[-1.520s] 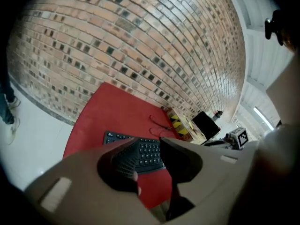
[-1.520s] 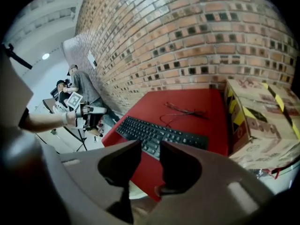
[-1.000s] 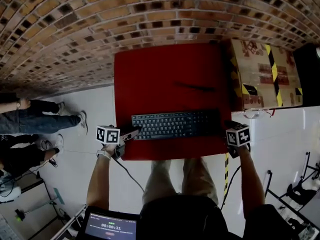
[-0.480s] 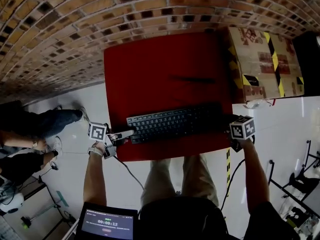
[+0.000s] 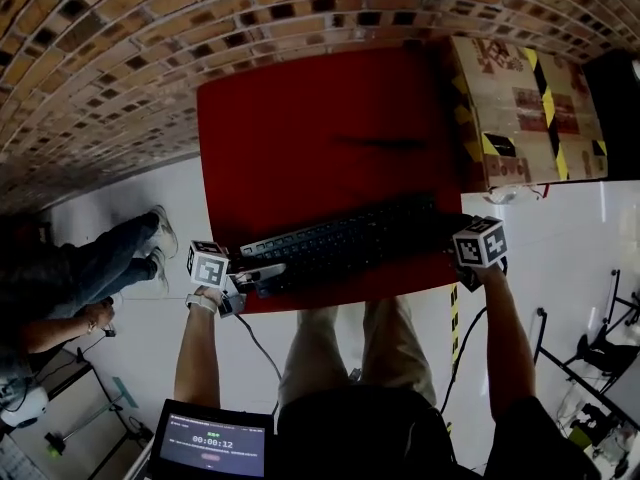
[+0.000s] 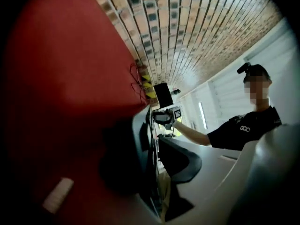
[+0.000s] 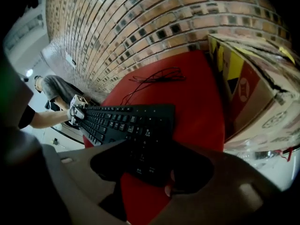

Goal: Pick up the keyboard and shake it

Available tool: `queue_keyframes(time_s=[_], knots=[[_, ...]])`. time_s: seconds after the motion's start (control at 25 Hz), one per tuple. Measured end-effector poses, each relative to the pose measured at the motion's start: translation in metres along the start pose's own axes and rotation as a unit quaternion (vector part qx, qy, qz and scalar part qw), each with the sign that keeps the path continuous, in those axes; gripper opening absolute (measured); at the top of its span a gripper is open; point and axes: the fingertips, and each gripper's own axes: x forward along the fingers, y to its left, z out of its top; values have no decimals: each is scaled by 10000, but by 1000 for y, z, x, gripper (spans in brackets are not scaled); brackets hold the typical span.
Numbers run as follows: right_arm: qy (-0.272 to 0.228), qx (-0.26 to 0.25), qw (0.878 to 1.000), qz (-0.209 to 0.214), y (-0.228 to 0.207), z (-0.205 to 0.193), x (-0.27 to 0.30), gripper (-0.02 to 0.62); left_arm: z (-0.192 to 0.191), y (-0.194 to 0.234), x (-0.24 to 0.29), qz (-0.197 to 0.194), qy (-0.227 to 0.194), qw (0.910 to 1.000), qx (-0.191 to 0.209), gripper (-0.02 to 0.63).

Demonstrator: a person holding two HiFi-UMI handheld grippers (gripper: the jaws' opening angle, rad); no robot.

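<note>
A black keyboard (image 5: 340, 243) lies on the red table (image 5: 320, 118), along its front edge. My left gripper (image 5: 268, 273) is at the keyboard's left end. In the left gripper view the keyboard (image 6: 149, 153) is edge-on between the jaws of that gripper (image 6: 154, 158), which are closing, with a thin gap still showing beside the dark pad. My right gripper (image 5: 455, 253) is at the right end. Its jaws stand wide on either side of that end and are closing slightly around the keyboard (image 7: 126, 121) in the right gripper (image 7: 150, 170) view.
A cardboard box (image 5: 520, 108) with yellow-black tape stands against the table's right side. A thin black cable (image 5: 385, 143) lies mid-table. A brick wall rises behind. People's legs (image 5: 90, 268) are on the floor at left, and a screen (image 5: 210, 448) is near the person's waist.
The head view has swung, so the table and keyboard now look tilted. Both grippers stay at the keyboard's ends. The keyboard keeps its place near the table's front edge.
</note>
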Motion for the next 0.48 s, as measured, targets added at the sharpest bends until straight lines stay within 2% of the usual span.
queue_keyframes(time_s=[0.12, 0.24, 0.32, 0.48], knots=[[-78, 79, 9999, 114, 0, 0, -2, 247, 23, -3, 0, 161, -725, 9972, 94, 121], [-221, 180, 9993, 261, 1, 2, -4, 248, 39, -15, -4, -68, -1244, 9922, 104, 105], [-411, 241, 9981, 402, 3, 5, -10, 247, 47, -25, -6, -222, -1383, 9896, 316, 90], [-706, 421, 9940, 721, 6, 8, -23, 247, 57, -46, -6, -217, -1283, 9862, 1026, 84]])
